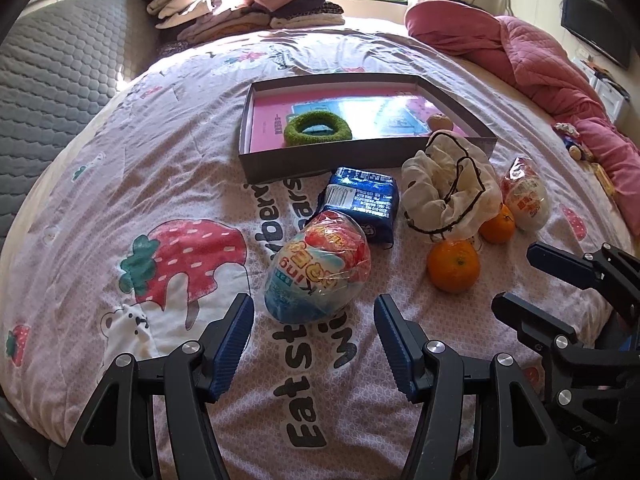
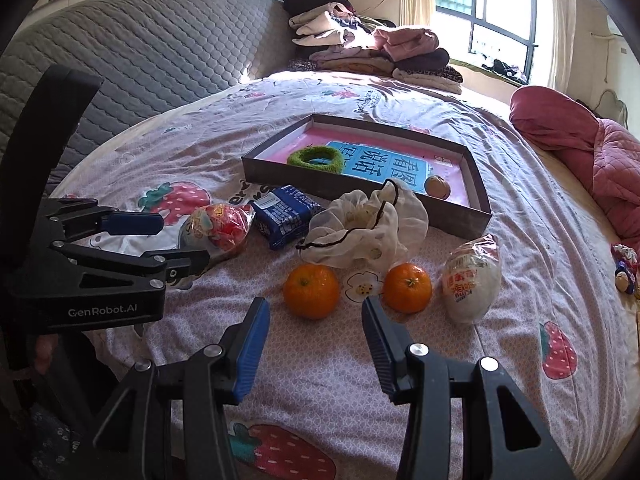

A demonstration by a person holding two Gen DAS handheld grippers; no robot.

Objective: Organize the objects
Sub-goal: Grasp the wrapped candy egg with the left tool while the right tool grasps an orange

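Note:
A shallow grey box (image 1: 320,164) (image 2: 360,196) lies on the bed, holding a green scrunchie (image 1: 318,128) (image 2: 316,160) and a walnut (image 1: 439,122) (image 2: 437,187). In front lie a blue snack pack (image 1: 362,202) (image 2: 286,216), a blue-red wrapped toy egg (image 1: 318,270) (image 2: 218,228), a white mesh pouch (image 1: 448,188) (image 2: 368,224), two oranges (image 1: 453,265) (image 2: 311,290) (image 2: 407,288) and a white wrapped egg (image 1: 525,198) (image 2: 472,280). My left gripper (image 1: 314,324) (image 2: 180,240) is open, just short of the toy egg. My right gripper (image 2: 316,326) (image 1: 520,276) is open, just before the oranges.
The bed has a pink strawberry-print sheet (image 1: 180,200) and a grey quilted headboard (image 2: 140,52). Folded clothes (image 1: 240,4) (image 2: 372,52) are stacked at the far end. A pink quilt (image 1: 540,64) (image 2: 592,148) and small trinkets (image 2: 626,272) lie at the right.

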